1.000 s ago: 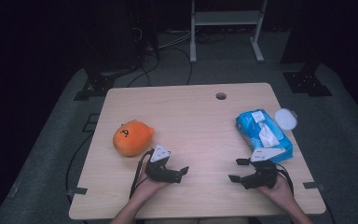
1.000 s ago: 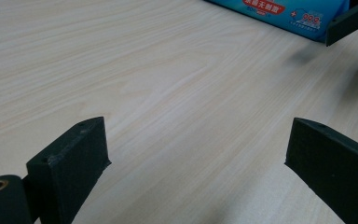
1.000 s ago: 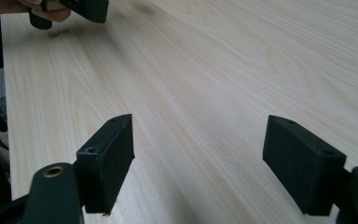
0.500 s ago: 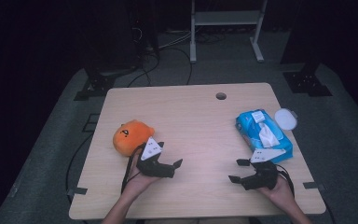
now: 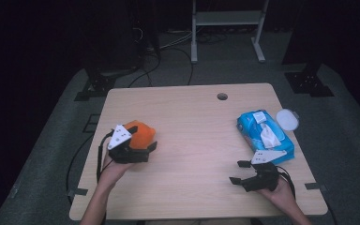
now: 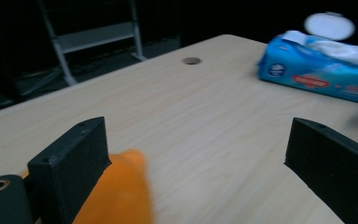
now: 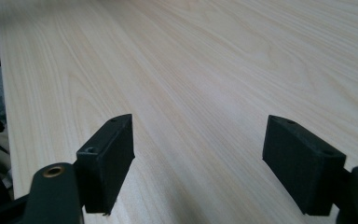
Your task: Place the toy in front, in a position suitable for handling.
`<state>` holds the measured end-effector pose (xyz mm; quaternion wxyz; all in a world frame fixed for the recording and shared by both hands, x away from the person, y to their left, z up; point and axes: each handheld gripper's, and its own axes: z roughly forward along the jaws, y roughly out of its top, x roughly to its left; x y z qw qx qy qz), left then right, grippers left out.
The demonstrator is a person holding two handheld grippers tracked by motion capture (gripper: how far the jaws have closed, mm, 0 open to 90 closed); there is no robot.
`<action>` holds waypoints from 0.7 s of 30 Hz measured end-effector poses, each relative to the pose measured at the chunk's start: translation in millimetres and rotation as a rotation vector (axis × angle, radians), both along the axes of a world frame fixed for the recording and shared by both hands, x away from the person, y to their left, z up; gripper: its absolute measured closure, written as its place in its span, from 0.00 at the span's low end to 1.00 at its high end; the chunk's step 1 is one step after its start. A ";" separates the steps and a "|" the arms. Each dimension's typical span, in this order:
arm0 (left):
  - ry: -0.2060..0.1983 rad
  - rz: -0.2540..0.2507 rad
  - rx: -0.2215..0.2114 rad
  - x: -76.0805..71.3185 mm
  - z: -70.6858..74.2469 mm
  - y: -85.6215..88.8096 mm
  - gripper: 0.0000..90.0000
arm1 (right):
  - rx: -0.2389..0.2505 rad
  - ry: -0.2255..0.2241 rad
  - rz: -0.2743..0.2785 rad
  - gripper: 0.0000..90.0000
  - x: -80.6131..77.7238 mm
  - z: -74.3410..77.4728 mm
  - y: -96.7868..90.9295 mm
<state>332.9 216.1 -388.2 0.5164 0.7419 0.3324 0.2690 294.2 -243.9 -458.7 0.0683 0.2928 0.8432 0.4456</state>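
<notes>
Left tool over the orange toy, near the worktop's left edge.

Part of the orange toy (image 5: 139,134) is hidden under the left tool (image 5: 143,149); in the left tool view it's blurry & cut off at the bottom. Left tool is wide apart, one jaw at the toy's side, can't tell if it touches. Right tool (image 5: 242,174) is wide apart too, holds nothing, low over bare worktop (image 5: 192,122) near the front right corner. Blue wipes pack (image 5: 264,136) lies by the right edge.

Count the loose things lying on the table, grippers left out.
2: an orange plush toy at the left gripper, and a blue wipes pack near the right edge.
</notes>
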 end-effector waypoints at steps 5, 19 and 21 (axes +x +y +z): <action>0.010 0.098 0.029 18.3 -6.1 36.4 0.06 | -0.020 0.020 0.004 0.27 0.9 -3.4 4.8; 0.193 0.109 0.042 48.4 -43.8 50.5 0.04 | -0.026 0.005 0.022 0.27 -2.3 -1.2 7.2; 0.188 0.088 0.074 47.5 -45.2 47.6 0.03 | -0.022 0.004 0.019 0.27 -2.7 -0.3 6.5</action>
